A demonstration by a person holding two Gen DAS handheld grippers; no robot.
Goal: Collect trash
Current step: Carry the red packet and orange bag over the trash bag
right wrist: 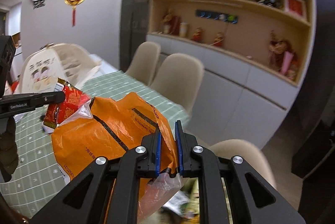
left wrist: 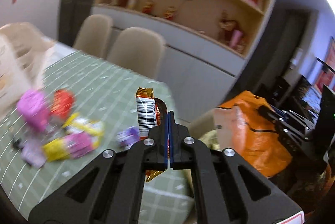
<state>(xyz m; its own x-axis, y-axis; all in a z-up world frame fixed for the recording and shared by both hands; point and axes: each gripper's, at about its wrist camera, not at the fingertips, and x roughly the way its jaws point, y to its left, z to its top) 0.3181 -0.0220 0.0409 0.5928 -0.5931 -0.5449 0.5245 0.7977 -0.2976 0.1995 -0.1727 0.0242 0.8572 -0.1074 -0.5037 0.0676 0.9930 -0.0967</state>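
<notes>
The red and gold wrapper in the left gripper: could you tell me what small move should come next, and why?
Probably carry the wrapper across to the mouth of the orange bag. The left gripper is shut on it above the table, and the right gripper pinches the bag's edge, holding it up beside it.

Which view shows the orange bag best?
The right wrist view: the orange bag fills the foreground, its printed side readable, its edge pinched by the right gripper. The left wrist view shows the bag only off to the right, crumpled and partly hidden.
</notes>
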